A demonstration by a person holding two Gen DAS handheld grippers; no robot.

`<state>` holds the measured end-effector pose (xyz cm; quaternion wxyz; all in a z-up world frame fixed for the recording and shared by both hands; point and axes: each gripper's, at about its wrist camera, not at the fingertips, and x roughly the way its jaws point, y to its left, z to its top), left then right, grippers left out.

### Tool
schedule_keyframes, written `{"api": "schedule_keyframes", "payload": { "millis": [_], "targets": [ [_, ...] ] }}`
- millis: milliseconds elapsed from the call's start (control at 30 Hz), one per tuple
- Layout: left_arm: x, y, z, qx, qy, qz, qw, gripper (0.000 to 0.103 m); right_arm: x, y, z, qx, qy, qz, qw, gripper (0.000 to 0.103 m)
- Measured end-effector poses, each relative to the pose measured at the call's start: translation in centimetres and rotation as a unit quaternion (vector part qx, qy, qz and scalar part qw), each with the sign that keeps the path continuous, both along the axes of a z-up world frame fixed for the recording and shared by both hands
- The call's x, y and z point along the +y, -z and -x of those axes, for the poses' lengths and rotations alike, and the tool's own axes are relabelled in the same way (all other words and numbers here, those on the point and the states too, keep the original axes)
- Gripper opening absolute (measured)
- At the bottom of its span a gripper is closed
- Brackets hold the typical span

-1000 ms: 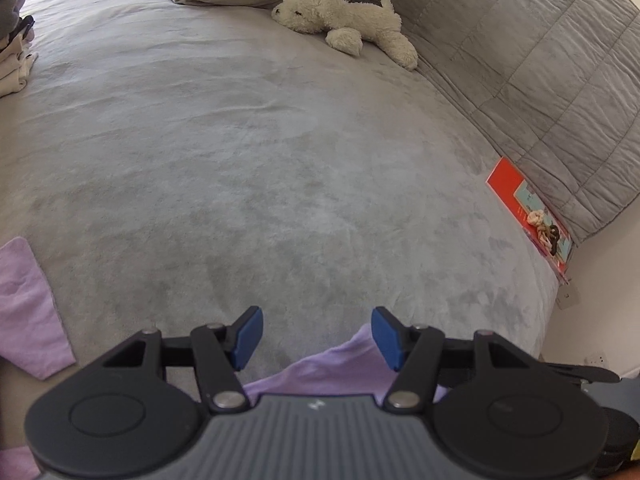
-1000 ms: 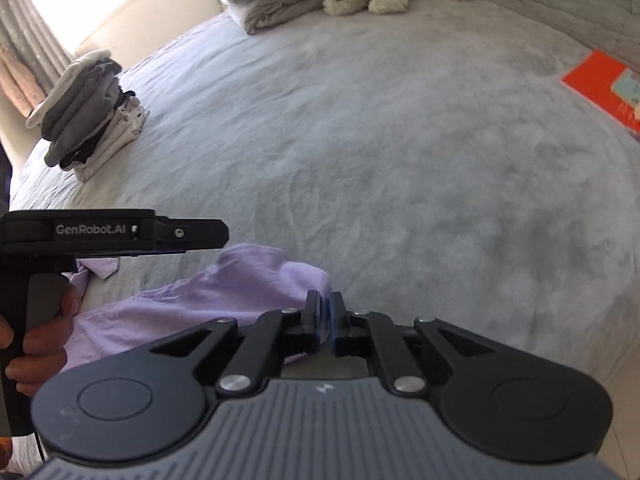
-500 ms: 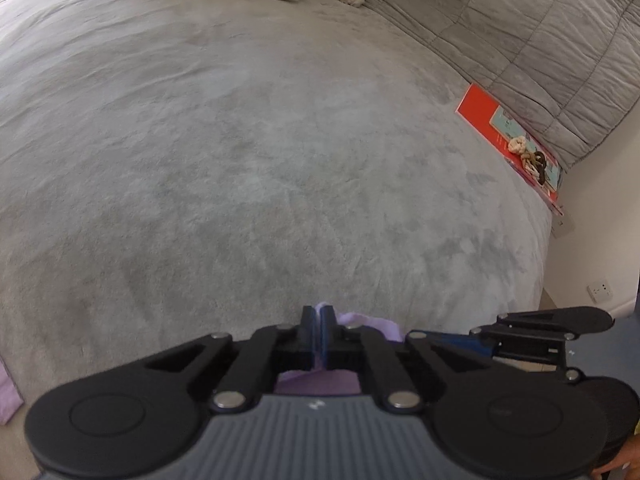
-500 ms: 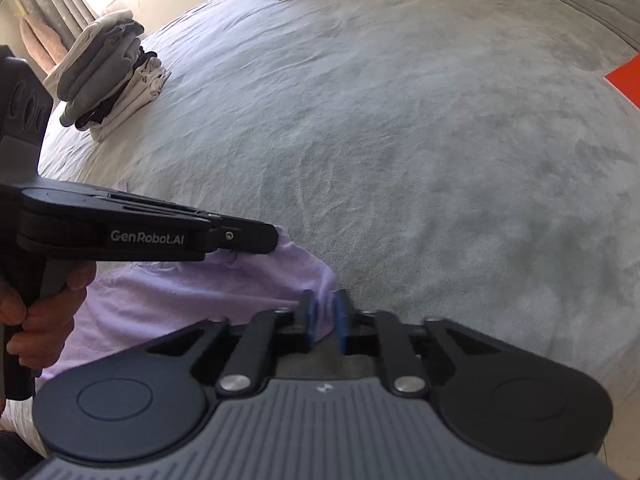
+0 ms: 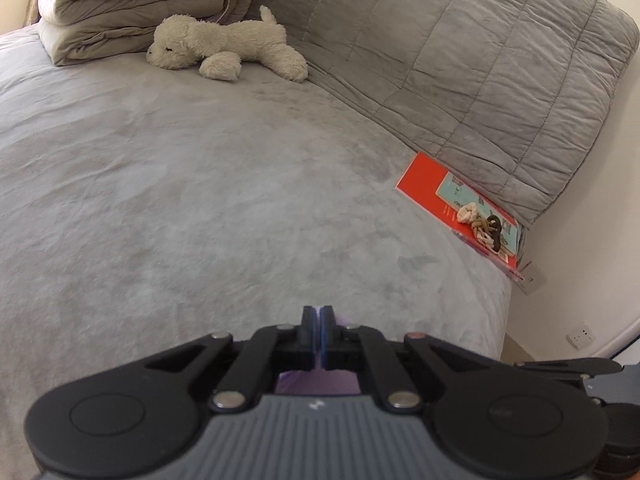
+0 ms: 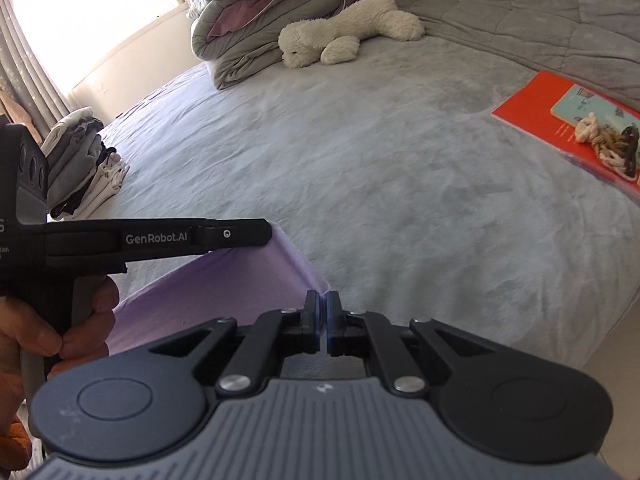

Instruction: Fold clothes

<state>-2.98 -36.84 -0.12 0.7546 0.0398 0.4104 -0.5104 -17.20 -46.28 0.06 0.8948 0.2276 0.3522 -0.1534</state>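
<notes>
A: Step noted: lilac garment (image 6: 224,280) pinched at two edge points, stretched above the bed's (image 6: 400,184) near edge.

B: Left hand-held gripper (image 5: 319,312) clamped on cloth; right hand-held gripper (image 6: 323,300) likewise.

A: Next judged: edge to be carried toward the bed's middle, kept taut, laid flat.

A white toy dog (image 5: 224,46) is lying on the big gray bed (image 5: 180,200), just beside a pile of folded blankets (image 5: 132,8). An orange book (image 6: 568,120) is sitting near the quilted gray cover (image 5: 460,60), with a knotted rope toy (image 6: 608,142) resting on top of it. Bright light is coming through the window (image 6: 92,8).
</notes>
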Motion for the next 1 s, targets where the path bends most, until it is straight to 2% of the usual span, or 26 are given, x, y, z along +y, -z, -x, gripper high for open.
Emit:
{"api": "schedule_keyframes", "payload": {
  "millis": [233,300,367,533,600,633,667,800,867,933,1000],
  "targets": [
    [-3.9,1.4,1.6,-0.014,0.013,-0.005,0.9998,0.002,-2.8,1.0,1.1,0.016,0.034,0.012,0.999,0.003],
    [-4.7,2.2,1.8,-0.021,0.012,-0.018,0.9995,0.002,-3.1,1.6,1.1,0.023,0.037,0.008,0.999,0.003],
    [-5.2,3.2,2.0,-0.030,0.010,-0.034,0.9989,0.002,-3.2,2.2,1.1,0.031,0.037,0.004,0.999,0.003],
    [-4.9,3.6,2.6,-0.050,0.009,-0.032,0.9982,0.005,-2.8,2.9,0.7,0.040,0.037,0.005,0.998,0.005],
    [-4.4,3.1,2.5,-0.037,0.006,-0.025,0.9990,0.016,-2.8,2.8,0.6,0.041,0.042,0.006,0.998,0.006],
    [-4.1,2.9,2.4,-0.029,0.004,-0.020,0.9994,0.030,-2.7,2.6,0.6,0.043,0.043,0.011,0.998,0.009],
    [-3.7,2.5,2.3,-0.027,0.000,-0.016,0.9995,0.038,-2.6,2.5,0.7,0.045,0.043,0.014,0.998,0.013],
    [-1.8,1.1,1.7,-0.028,-0.023,-0.010,0.9993,0.042,-2.7,1.7,1.0,0.045,0.053,0.020,0.997,0.015],
    [-0.6,0.6,1.5,-0.030,-0.036,-0.016,0.9988,0.044,-2.4,1.4,1.1,0.041,0.053,0.019,0.998,0.022],
    [0.8,0.2,1.5,-0.037,-0.049,-0.021,0.9979,0.046,-2.2,1.1,1.1,0.036,0.054,0.017,0.998,0.034],
    [2.3,-0.1,1.4,-0.041,-0.064,-0.029,0.9966,0.047,-1.4,0.8,0.8,0.034,0.043,0.020,0.998,0.034]
  ]
}}
